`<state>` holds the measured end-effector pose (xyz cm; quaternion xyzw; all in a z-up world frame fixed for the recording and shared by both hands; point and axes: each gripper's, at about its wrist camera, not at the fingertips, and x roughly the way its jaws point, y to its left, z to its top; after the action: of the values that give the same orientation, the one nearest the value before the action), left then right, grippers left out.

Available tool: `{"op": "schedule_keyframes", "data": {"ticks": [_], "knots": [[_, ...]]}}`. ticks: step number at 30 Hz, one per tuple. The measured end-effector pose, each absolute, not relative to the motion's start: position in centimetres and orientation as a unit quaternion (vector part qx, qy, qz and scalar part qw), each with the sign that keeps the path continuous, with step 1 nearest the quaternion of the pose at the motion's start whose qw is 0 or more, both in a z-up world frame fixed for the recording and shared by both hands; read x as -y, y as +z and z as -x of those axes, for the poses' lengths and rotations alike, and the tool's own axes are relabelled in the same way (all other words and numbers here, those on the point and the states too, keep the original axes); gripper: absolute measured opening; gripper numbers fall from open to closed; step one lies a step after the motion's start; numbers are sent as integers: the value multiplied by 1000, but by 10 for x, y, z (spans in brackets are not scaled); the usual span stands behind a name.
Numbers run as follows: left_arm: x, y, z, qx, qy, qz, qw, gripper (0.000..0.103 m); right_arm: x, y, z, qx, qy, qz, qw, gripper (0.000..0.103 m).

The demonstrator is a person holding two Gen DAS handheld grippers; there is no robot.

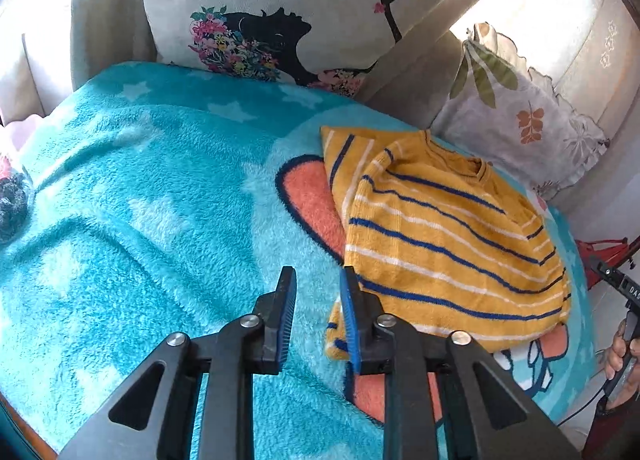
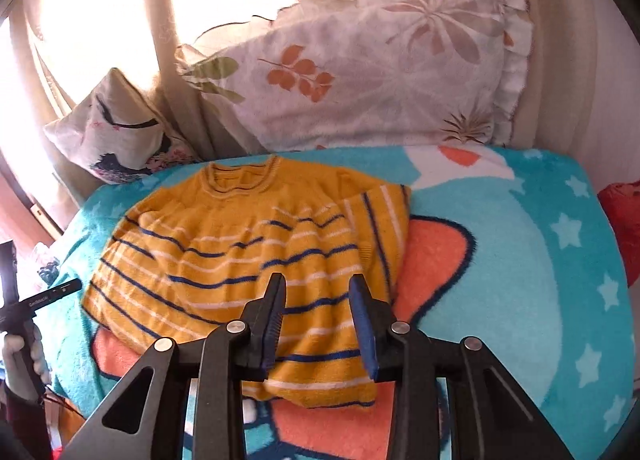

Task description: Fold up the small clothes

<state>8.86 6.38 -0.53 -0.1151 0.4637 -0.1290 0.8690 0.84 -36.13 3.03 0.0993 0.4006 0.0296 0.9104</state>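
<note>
A small mustard-yellow sweater (image 1: 448, 236) with blue and white stripes lies on a turquoise fleece blanket (image 1: 140, 200), with one sleeve folded over its body. My left gripper (image 1: 318, 272) is open and empty, hovering at the sweater's near left edge. In the right wrist view the sweater (image 2: 224, 252) lies neck away from me, and my right gripper (image 2: 318, 280) is open and empty just above its lower hem. The blanket (image 2: 540, 260) spreads to the right.
A cushion printed with a woman's silhouette (image 1: 288, 8) and a leaf-print pillow (image 1: 520, 120) lean against the beige sofa back. The leaf pillow (image 2: 380, 72) stands behind the sweater. A red object (image 2: 624, 220) sits at the far right edge.
</note>
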Motion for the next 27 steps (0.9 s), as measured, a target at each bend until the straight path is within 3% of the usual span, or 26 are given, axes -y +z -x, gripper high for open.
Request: {"op": "schedule_keyframes", "data": {"ticks": [2,6,10,13,15,16,17,24,27], "knots": [[-62,-9,-90,-461,-143,138,865,38,329,31,-22,-407,72,-92,906,38],[-47,-20,-96,-463,-156,154,859,39,258,25,-62,-430,157,-99,884,43],[-50,-38,-99,-471,-153,207,844,51,195,9,-114,-461,208,-108,856,48],[-52,-55,-100,-477,-177,262,820,51,153,-8,-152,-492,221,-107,835,49],[-55,-56,-94,-462,-183,283,820,42,127,-20,-172,-509,214,-83,829,51],[-56,-58,-93,-461,-196,296,814,22,112,-27,-182,-523,210,-66,823,54],[-56,-61,-93,-460,-207,307,807,16,101,-33,-191,-533,205,-48,819,57],[-58,-65,-86,-438,-224,318,810,16,37,-55,-211,-553,165,58,814,70],[-58,-63,-85,-435,-225,315,813,17,16,-62,-207,-545,139,130,817,69]]}}
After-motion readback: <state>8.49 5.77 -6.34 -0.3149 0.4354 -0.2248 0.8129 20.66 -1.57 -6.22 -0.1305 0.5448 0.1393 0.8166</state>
